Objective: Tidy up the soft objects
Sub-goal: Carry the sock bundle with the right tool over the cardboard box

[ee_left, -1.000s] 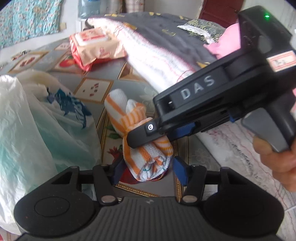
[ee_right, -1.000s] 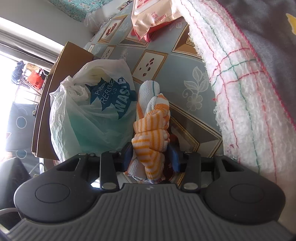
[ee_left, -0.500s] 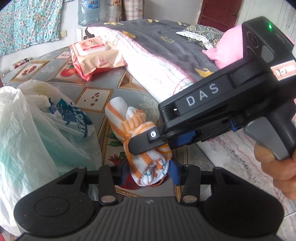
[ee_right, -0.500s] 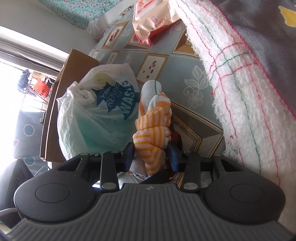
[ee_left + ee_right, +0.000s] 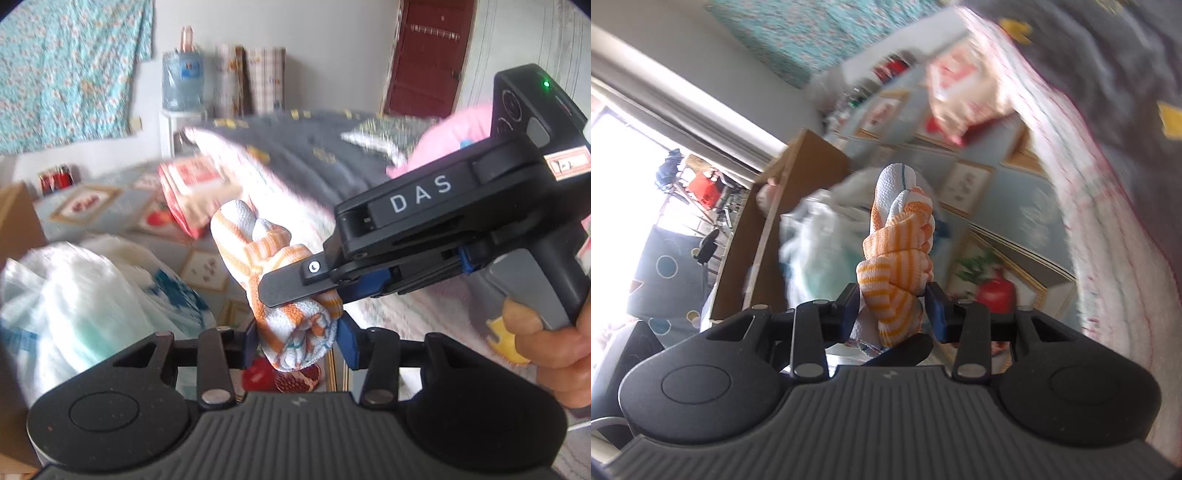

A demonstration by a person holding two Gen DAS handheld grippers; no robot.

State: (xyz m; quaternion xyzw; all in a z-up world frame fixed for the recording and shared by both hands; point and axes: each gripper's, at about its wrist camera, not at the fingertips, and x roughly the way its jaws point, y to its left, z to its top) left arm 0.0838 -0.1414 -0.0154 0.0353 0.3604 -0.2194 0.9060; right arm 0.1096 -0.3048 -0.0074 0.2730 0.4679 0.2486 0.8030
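the orange-and-white striped cloth (image 5: 284, 288) sat bundled in the lower centre of the left wrist view, raised above the patterned floor mat (image 5: 92, 206); the left hand-held gripper (image 5: 297, 338) was clenched on its lower end, a blue pad pressed to each side; the right hand-held gripper (image 5: 295, 291) reached in from the right of the frame, its dark finger lying across the middle of the bundle and gripping it too; in the right wrist view the same cloth (image 5: 897, 266) stood up from between that gripper's (image 5: 892, 314) blue pads at centre frame, both pads touching it; a white plastic bag (image 5: 85, 302) with blue print filled the lower left of the left wrist view, beside a brown cardboard box (image 5: 798, 206); a red-and-beige packet (image 5: 192, 192) lay blurred at centre left on the mat; a grey blanket with white woven edging (image 5: 303, 162) spread across the upper right, with something pink (image 5: 458, 136) behind it; the background was blurred.
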